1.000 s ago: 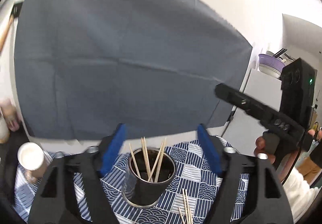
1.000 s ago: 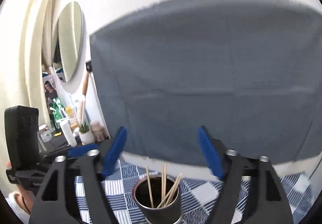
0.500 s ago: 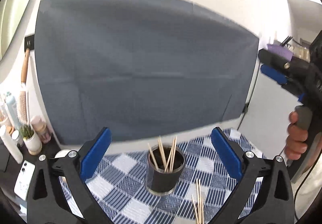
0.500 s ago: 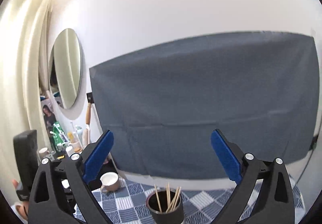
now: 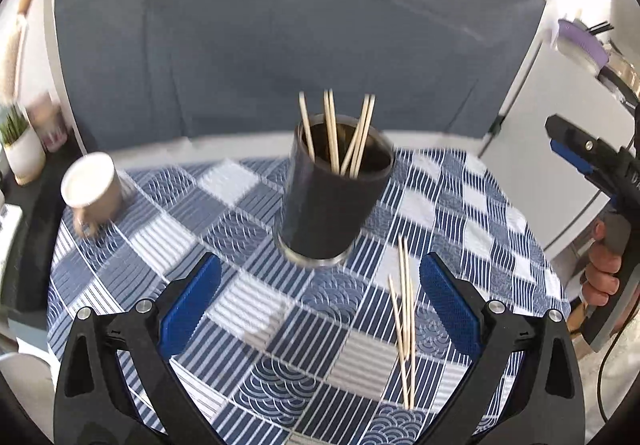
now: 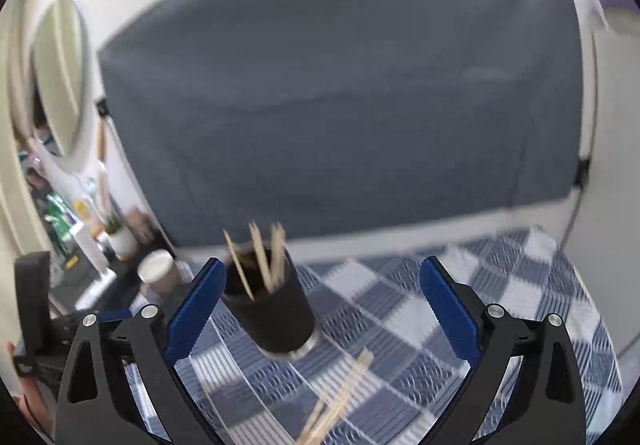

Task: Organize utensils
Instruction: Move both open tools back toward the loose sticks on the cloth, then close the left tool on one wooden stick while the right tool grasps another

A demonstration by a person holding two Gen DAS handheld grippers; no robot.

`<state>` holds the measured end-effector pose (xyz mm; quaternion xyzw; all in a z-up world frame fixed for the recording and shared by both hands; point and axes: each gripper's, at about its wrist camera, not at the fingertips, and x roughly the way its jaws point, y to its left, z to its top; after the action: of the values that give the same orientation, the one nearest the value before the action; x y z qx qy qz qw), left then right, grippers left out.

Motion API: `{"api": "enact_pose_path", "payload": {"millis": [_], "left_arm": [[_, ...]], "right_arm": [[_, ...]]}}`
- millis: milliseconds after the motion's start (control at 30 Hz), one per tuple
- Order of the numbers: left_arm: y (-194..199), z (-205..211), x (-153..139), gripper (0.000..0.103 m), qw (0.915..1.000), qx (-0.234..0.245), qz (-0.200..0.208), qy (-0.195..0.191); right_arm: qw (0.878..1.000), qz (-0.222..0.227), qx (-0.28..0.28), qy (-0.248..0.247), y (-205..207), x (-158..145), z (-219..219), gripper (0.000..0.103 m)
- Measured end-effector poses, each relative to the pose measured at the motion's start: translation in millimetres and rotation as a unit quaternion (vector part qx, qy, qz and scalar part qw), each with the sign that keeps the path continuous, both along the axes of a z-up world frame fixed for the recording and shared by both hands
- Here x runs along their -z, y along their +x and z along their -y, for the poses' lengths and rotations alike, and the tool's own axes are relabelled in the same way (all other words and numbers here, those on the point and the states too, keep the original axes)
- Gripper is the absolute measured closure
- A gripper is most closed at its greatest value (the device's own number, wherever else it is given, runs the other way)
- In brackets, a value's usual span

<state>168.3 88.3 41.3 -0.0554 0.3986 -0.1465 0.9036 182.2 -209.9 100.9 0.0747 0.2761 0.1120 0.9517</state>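
On the worktop (image 5: 256,325), w/ both hand-held grippers, left (image 5: 320,305) & right (image 6: 320,309), gaping empty, a careless reach for loose sticks (image 5: 404,317) risked toppling the cup (image 5: 332,197).

Both views now tilted down: more checked tablecloth (image 5: 248,325), loose sticks (image 5: 404,317) in sight.
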Motion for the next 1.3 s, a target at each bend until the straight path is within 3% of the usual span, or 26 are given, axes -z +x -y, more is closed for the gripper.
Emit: {"api": "enact_pose_path", "payload": {"millis": [167, 333, 700, 1000, 1300], "left_arm": [[1.6, 1.8, 34.5, 0.006, 0.9985, 0.026, -0.046, -0.017], [2.9, -0.5, 58.6, 0.006, 0.9968, 0.033, -0.072, -0.007], [18.1, -22.6, 109.5, 0.006, 0.9887, 0.033, -0.146, -0.012], [30.5, -7.6, 131.5, 0.006, 0.9828, 0.072, -0.169, 0.014], [32.8, 32.9, 143.0, 0.006, 0.978, 0.104, -0.18, 0.021]], "right_arm": [[0.997, -0.066, 0.022, -0.016, 2.9, 48.0, 4.9, 0.01], [0.991, -0.127, 0.038, -0.028, 0.2, 95.6, 3.7, 0.01], [0.973, -0.219, 0.06, -0.035, -19.7, 177.2, -7.2, 0.01], [0.963, -0.254, 0.061, -0.067, -38.9, 214.4, -30.4, 0.01], [0.956, -0.269, 0.05, -0.107, -49.3, 231.9, -42.1, 0.01]]}}
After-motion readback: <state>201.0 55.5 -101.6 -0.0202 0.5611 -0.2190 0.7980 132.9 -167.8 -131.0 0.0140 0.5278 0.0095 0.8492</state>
